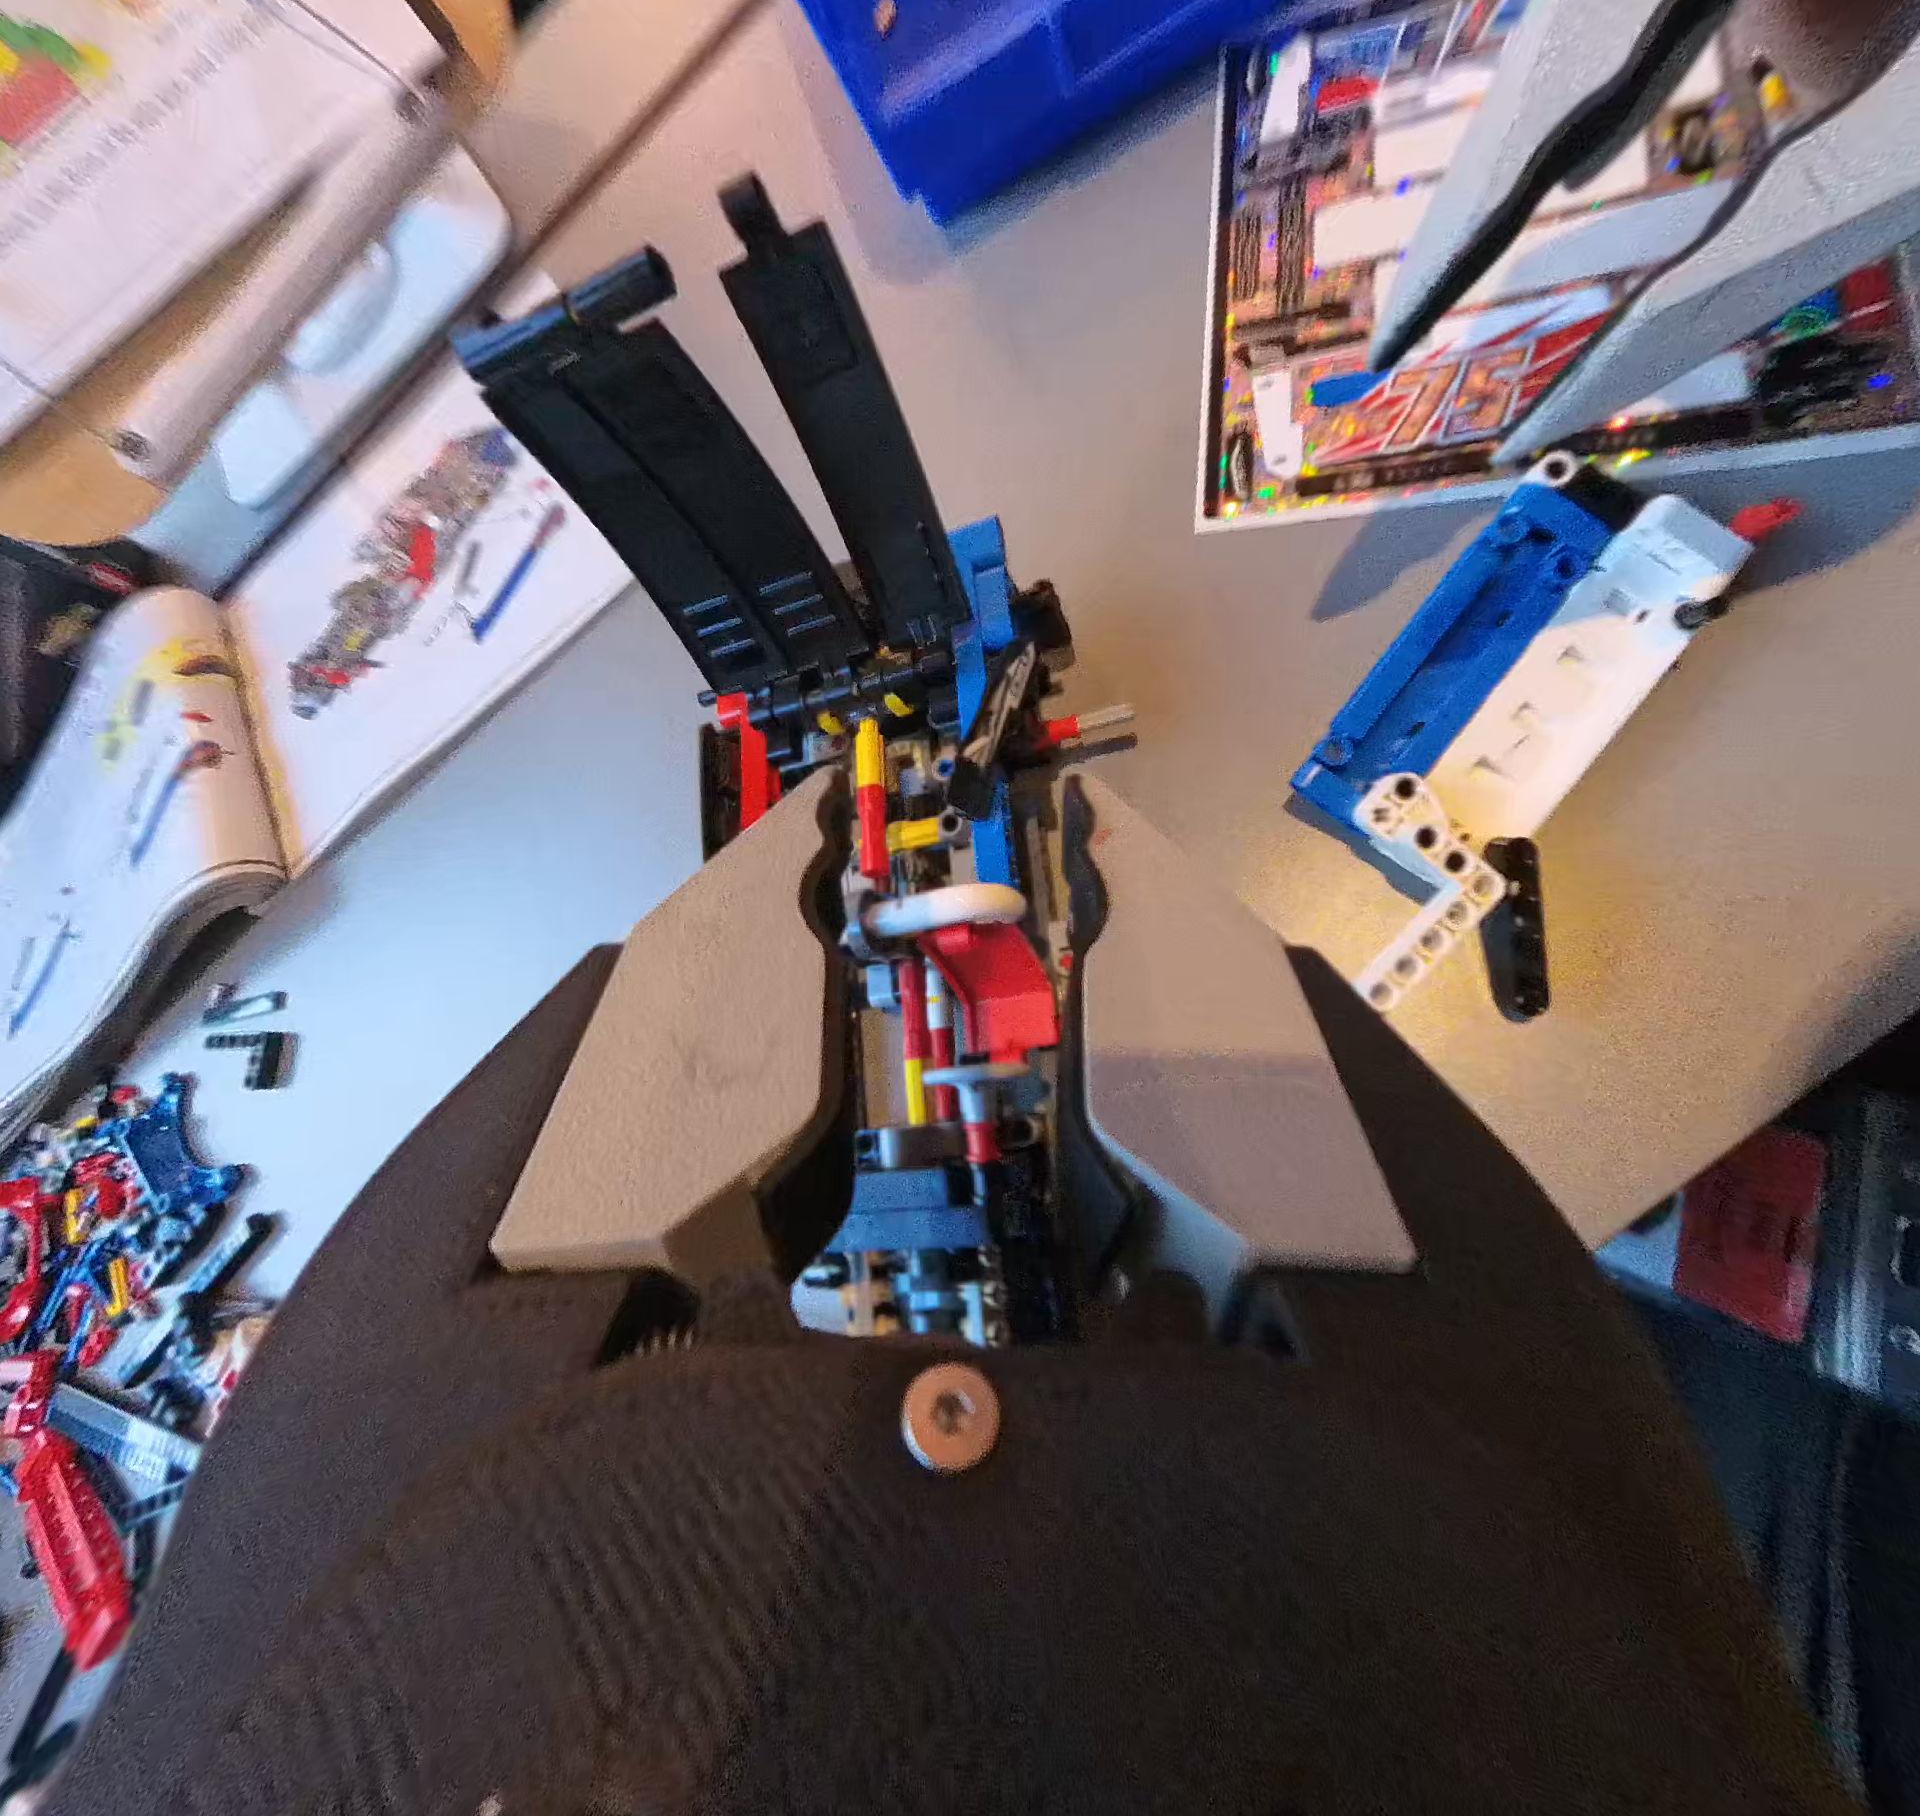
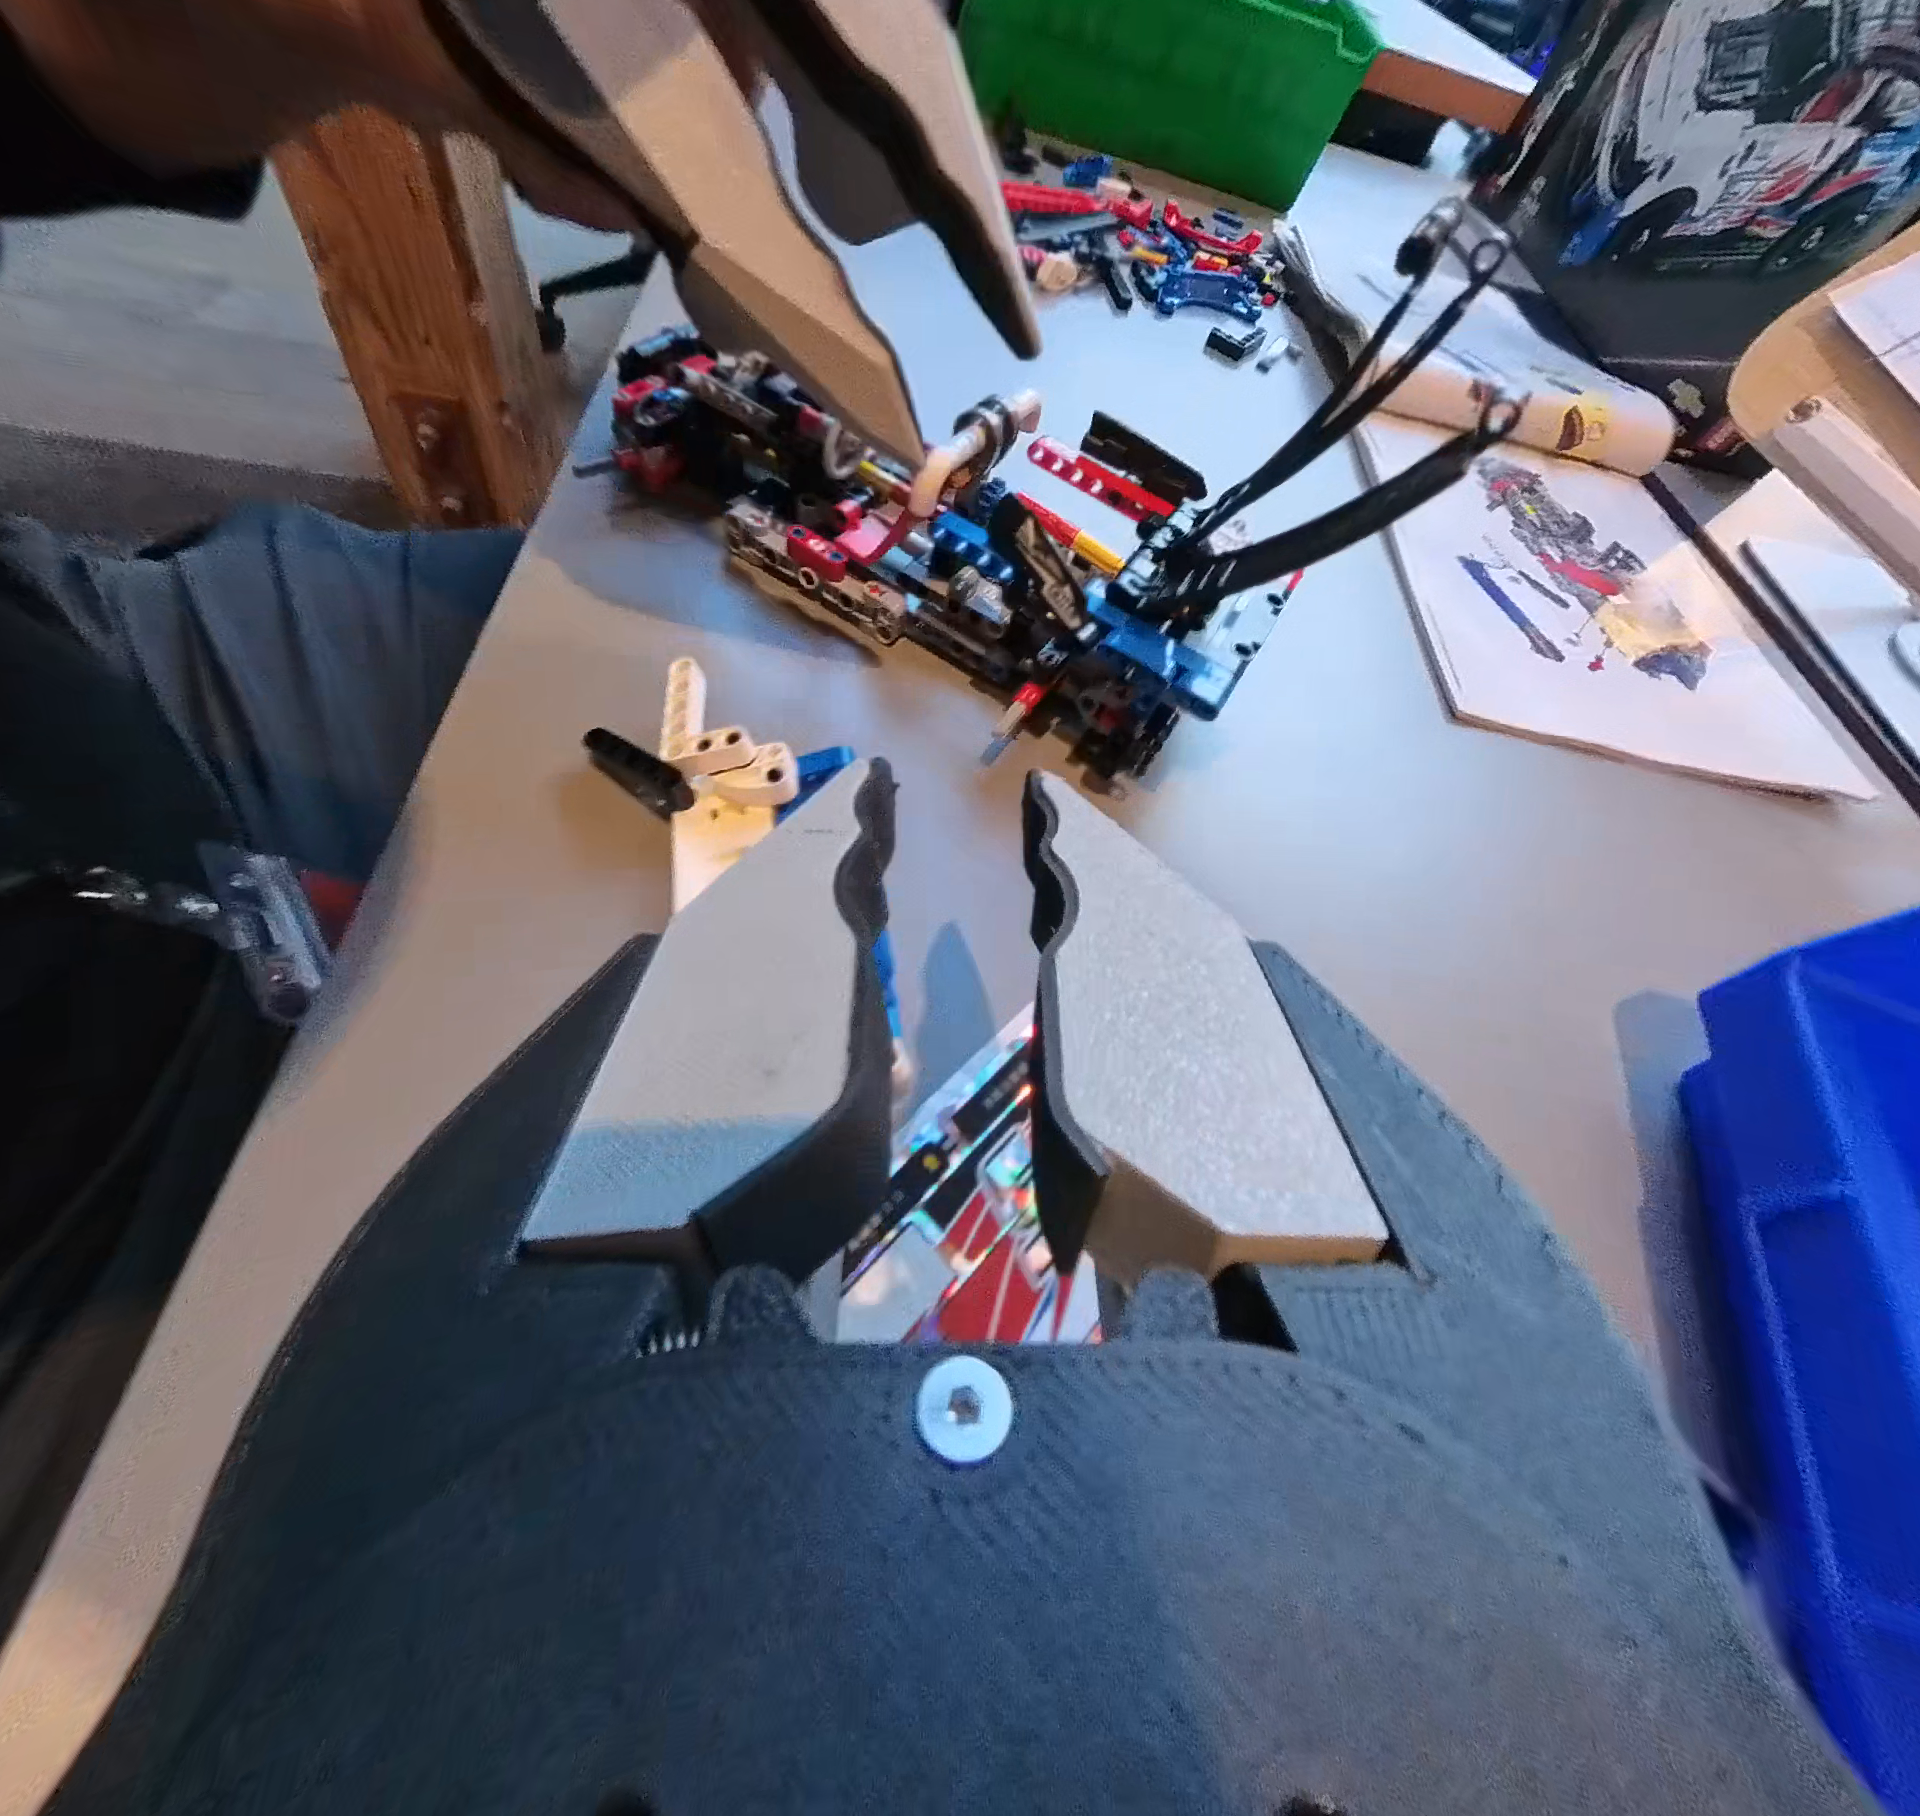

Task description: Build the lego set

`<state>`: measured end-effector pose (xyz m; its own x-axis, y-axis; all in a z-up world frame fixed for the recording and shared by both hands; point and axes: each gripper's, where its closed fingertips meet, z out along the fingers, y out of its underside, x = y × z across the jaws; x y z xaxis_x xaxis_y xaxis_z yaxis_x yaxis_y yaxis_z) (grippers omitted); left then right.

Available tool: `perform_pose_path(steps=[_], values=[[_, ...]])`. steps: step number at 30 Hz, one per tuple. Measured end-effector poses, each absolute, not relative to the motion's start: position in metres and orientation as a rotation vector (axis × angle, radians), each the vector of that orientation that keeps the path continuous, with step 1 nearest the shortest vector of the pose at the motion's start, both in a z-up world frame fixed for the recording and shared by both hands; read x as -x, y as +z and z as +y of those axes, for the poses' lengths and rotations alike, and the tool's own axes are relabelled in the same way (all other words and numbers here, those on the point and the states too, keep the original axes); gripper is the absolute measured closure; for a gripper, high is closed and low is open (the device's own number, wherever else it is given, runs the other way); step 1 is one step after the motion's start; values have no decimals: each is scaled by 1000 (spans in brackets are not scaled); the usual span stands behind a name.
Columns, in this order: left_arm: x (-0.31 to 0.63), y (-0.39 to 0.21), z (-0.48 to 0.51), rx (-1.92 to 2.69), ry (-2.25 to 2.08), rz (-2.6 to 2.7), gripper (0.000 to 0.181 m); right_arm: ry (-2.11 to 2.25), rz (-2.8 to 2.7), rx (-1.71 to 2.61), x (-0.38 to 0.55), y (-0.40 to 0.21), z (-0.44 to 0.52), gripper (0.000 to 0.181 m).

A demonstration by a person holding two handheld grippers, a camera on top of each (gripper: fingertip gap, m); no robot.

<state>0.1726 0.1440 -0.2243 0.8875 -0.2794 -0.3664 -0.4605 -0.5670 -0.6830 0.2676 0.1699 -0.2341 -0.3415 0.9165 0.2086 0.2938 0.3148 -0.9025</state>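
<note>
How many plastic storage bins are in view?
2. A blue bin sits at the near right edge in the right wrist view. A green bin sits at the far end, behind the loose parts pile. Others may be out of frame.

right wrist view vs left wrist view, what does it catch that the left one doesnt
Only the right wrist view shows the green bin, the set's box and a wooden post. Only the left wrist view looks straight down into the model's inside between the left gripper's fingers, which are apart. Both show the model, the blue and white panel piece, the loose parts pile, the open instruction book, the sticker sheet, a blue bin and both grippers; the right gripper is open and empty.
</note>
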Motion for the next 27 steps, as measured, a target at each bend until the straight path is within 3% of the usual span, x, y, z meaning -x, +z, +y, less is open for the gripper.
perform_pose_path(steps=[9, 13, 20, 23, 27], values=[[-168, -277, 164, 2562, 103, 563, 140, 1008, -1771, 1162, -239, -246, 174, 169], [-166, -277, 170, 2575, 168, 587, 149, 1054, -1741, 1190, -238, -246, 177, 169], [-168, -277, 171, 2567, 298, 603, 145, 1076, -1695, 1259, -236, -247, 184, 167], [-181, -273, 167, 2523, 209, 629, 148, 1070, -1697, 1258, -236, -248, 183, 167], [-190, -267, 164, 2533, -26, 573, 137, 1022, -1728, 1310, -233, -259, 185, 177]])
